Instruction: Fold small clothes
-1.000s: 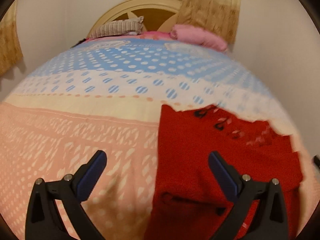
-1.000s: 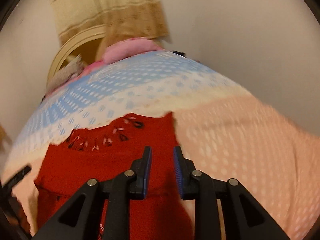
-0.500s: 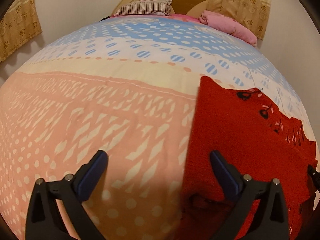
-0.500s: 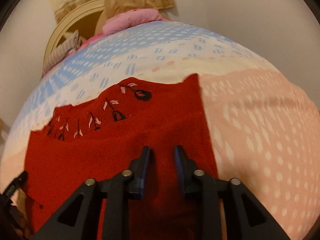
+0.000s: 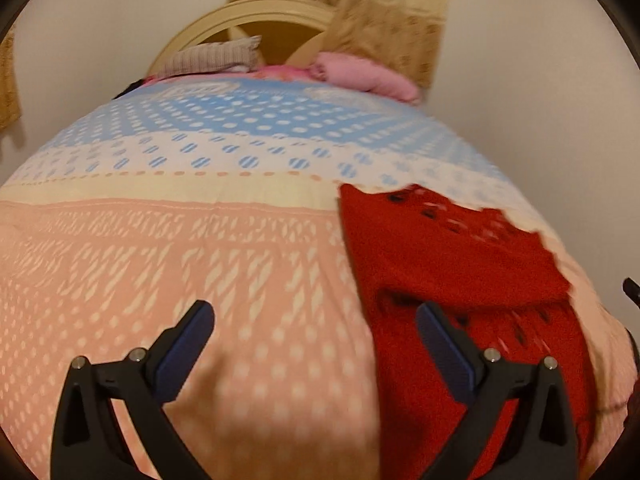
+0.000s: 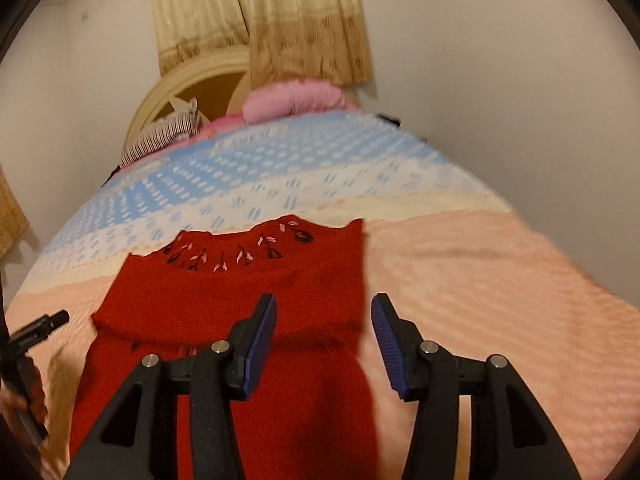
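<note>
Red knitted sweater (image 6: 256,292) with a dark embroidered neckline lies on a bedspread (image 5: 200,248) banded in peach, cream and blue with pale dots. One part of the knit is folded over the rest, its folded edge running across just ahead of the right jaws.

Right gripper (image 6: 323,328): black frame, blue ribbed pads, jaws spread apart, nothing between them. Its left finger (image 6: 260,332) sits over the red knit; its right finger (image 6: 390,340) sits over bare peach fabric just past the sweater's right edge. Contact with the cloth cannot be told. Neckline with small black and pink motifs lies well ahead of the jaws, toward the blue band.

Left gripper (image 5: 316,344): same black frame and blue pads, jaws spread wide, holding nothing. Sweater (image 5: 448,264) lies ahead and to the right of these jaws; the right finger (image 5: 444,352) overlaps the red knit's near left edge, the left finger (image 5: 184,348) is over peach bedspread, well apart from the garment. Frame is motion-blurred.

Far beyond both jaws: cream curved wooden headboard (image 5: 248,20), grey striped pillow (image 5: 212,58), pink bundled blanket (image 5: 360,76), beige patterned curtain (image 6: 280,12) on a white wall. In the right wrist view, far left of the jaws, the tip of the other black gripper shows at the edge.
</note>
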The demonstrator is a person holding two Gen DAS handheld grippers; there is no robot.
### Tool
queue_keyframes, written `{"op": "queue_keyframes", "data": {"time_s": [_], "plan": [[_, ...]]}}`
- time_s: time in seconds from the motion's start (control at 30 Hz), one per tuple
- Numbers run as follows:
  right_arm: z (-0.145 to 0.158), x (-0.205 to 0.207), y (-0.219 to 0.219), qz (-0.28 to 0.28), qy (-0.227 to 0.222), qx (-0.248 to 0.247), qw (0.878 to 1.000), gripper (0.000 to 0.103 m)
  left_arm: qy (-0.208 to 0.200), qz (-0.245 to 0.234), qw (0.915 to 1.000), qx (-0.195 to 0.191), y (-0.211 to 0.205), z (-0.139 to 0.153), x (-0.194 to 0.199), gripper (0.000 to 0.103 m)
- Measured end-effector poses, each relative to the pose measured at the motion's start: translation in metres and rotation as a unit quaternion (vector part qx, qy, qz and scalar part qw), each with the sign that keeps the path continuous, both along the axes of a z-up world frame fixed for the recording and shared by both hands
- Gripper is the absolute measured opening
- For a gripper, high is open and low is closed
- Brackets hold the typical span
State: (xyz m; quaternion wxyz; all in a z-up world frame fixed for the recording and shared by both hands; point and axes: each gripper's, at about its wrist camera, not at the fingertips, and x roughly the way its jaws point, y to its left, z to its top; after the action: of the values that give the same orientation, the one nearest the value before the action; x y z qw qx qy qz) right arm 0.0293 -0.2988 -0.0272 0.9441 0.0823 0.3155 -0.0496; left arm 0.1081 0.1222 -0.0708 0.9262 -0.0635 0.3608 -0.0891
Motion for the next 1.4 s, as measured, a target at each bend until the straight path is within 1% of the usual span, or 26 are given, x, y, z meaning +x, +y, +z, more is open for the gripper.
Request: {"op": "queue_keyframes", "data": {"time_s": [0.1,0.17,0.2,0.27,0.3,0.37,0.47,0.53,0.63,0.7,0.77,0.83,0.93,1.0,1.07,1.13,1.17,1.23,1.33,1.37,1.4], "plan": [[0.018,-0.063,-0.006,-0.007,-0.012,-0.015,1.0,0.051,0.003,-0.039,0.9992,-0.01,0.009,0.001,-0.033,0.103],[0.027,-0.096,-0.011,-0.003,-0.014,-0.017,1.0,0.051,0.01,-0.069,0.9973,-0.023,0.01,-0.001,-0.055,0.103],[0.031,-0.117,-0.014,0.006,-0.011,-0.012,1.0,0.051,0.015,-0.085,0.9959,-0.028,0.008,-0.003,-0.066,0.103],[0.034,-0.142,-0.016,0.027,0.003,0.001,1.0,0.053,0.027,-0.113,0.9929,-0.029,0.002,-0.009,-0.086,0.103],[0.033,-0.157,-0.016,0.041,0.013,0.007,0.999,0.053,0.032,-0.12,0.9919,-0.027,0.0,-0.011,-0.092,0.103],[0.028,-0.175,-0.013,0.062,0.03,0.011,0.998,0.053,0.043,-0.14,0.9889,-0.023,-0.008,-0.017,-0.111,0.103],[0.014,-0.201,-0.007,0.101,0.046,0.024,0.994,0.053,0.06,-0.159,0.9844,-0.045,-0.013,-0.028,-0.134,0.103],[-0.004,-0.205,-0.003,0.108,0.062,0.03,0.992,0.053,0.079,-0.164,0.9817,-0.057,-0.014,-0.037,-0.141,0.103],[-0.04,-0.199,-0.005,0.098,0.108,0.06,0.988,0.053,0.097,-0.167,0.9796,-0.055,-0.021,-0.05,-0.151,0.103],[-0.065,-0.196,-0.007,0.082,0.129,0.079,0.985,0.053,0.098,-0.171,0.9789,-0.056,-0.024,-0.053,-0.158,0.102],[-0.081,-0.193,-0.01,0.075,0.138,0.099,0.983,0.053,0.093,-0.176,0.9786,-0.052,-0.028,-0.053,-0.163,0.102],[-0.096,-0.192,-0.007,0.078,0.152,0.113,0.979,0.053,0.097,-0.182,0.9768,-0.058,-0.029,-0.052,-0.168,0.101],[-0.107,-0.193,0.003,0.091,0.164,0.104,0.977,0.052,0.093,-0.187,0.9759,-0.061,-0.029,-0.053,-0.173,0.098],[-0.111,-0.192,0.008,0.093,0.165,0.099,0.977,0.05,0.092,-0.192,0.9755,-0.057,-0.029,-0.054,-0.175,0.093],[-0.113,-0.19,0.013,0.099,0.171,0.104,0.975,0.045,0.098,-0.21,0.9707,-0.064,-0.031,-0.053,-0.178,0.078],[-0.117,-0.189,0.016,0.103,0.182,0.103,0.972,0.045,0.107,-0.227,0.9656,-0.069,-0.035,-0.053,-0.181,0.073],[-0.118,-0.19,0.017,0.107,0.185,0.101,0.972,0.044,0.106,-0.232,0.9646,-0.066,-0.037,-0.054,-0.184,0.073],[-0.118,-0.191,0.019,0.107,0.184,0.099,0.972,0.044,0.1,-0.232,0.9658,-0.056,-0.039,-0.055,-0.186,0.073],[-0.123,-0.187,0.015,0.098,0.185,0.125,0.97,0.044,0.104,-0.228,0.966,-0.063,-0.038,-0.054,-0.183,0.073],[-0.126,-0.186,0.013,0.095,0.187,0.132,0.969,0.041,0.105,-0.227,0.9659,-0.067,-0.037,-0.054,-0.183,0.073],[-0.13,-0.185,0.013,0.092,0.195,0.137,0.967,0.035,0.106,-0.226,0.9658,-0.07,-0.037,-0.054,-0.183,0.073]]}}
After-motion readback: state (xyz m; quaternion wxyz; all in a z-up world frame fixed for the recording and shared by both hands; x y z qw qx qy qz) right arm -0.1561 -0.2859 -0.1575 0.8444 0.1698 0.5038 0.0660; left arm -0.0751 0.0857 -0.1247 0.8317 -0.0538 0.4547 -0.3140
